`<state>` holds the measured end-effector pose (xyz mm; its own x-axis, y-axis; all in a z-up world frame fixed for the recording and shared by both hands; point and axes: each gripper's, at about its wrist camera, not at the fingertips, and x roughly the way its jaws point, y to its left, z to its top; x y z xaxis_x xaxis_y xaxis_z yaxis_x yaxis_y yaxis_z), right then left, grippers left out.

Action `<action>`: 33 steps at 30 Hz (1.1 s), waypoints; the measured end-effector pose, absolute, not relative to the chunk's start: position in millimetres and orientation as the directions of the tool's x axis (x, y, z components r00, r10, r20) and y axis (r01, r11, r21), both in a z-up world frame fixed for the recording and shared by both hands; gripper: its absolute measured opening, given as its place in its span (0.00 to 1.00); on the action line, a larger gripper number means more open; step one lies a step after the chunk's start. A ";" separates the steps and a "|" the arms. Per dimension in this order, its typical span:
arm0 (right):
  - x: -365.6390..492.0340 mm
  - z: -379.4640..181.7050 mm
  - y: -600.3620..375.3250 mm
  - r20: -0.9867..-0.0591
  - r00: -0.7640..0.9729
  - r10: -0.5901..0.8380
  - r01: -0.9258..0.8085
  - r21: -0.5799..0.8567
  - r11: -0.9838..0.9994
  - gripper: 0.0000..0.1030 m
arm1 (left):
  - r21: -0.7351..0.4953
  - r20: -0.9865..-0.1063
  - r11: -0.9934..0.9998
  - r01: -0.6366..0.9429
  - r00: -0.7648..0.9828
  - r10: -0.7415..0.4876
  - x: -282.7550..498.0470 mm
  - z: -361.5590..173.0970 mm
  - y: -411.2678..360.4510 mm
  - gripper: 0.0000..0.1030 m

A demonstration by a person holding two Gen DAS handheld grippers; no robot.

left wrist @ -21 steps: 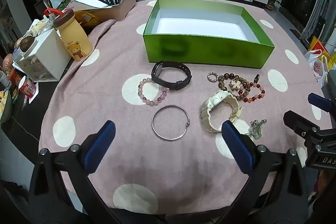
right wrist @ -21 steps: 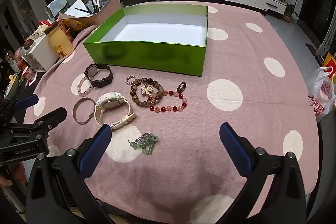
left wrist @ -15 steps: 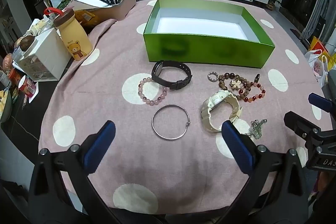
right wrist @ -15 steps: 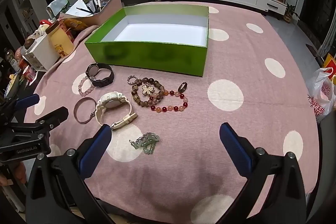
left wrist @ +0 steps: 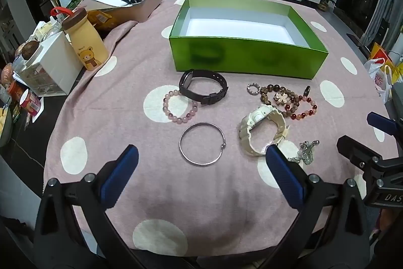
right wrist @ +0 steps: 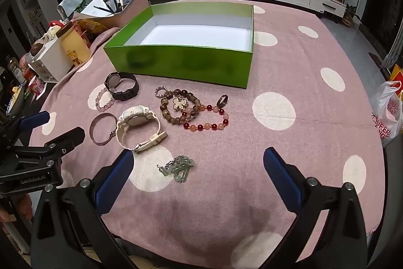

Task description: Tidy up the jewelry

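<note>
— Hovering low over the pink spotted desk (left wrist: 105,97), we have both tongs spread wide and holding nothing. Reading left to right in the left wrist view: pink bead bracelet (left wrist: 180,106), black watch (left wrist: 203,86), silver bangle (left wrist: 201,143), cream watch (left wrist: 262,129), brown and red bead strands (left wrist: 289,101), and the small green charm chain (left wrist: 306,153).

— Which do we take first, and with which hand?

— We judge the silver bangle falls to the left tongs (left wrist: 201,170); it lies flat, straight ahead, almost centred between the blue pads. The charm chain (right wrist: 178,167) sits straight ahead of the right tongs (right wrist: 199,172), a little left of centre, bunched in a heap with no clear long axis.

— And the destination?

— Our green box (left wrist: 248,58) stands beyond all the pieces, open, white floor bare, its long side facing us. Every piece lies between the tongs and that near wall, so we expect a forward carry over the rim.
</note>
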<state>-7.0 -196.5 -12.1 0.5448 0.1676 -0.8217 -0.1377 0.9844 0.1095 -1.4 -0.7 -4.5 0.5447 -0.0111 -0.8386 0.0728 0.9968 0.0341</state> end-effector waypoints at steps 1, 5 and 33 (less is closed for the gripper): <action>-7.3 -13.1 -196.3 -0.821 0.545 0.169 -0.139 0.110 0.984 0.99 | 0.035 -0.839 0.997 0.074 0.545 -0.011 -1.6 -4.6 -1.2 0.98; -7.5 -13.9 -195.5 -0.823 0.542 0.170 -0.141 0.110 0.984 0.99 | 0.036 -0.839 0.997 0.074 0.544 -0.010 -1.5 -5.8 -2.1 0.98; -10.3 -10.8 -191.7 -0.819 0.546 0.177 -0.152 0.110 0.982 0.99 | 0.035 -0.839 0.997 0.075 0.544 -0.011 -1.8 -6.0 -2.6 0.98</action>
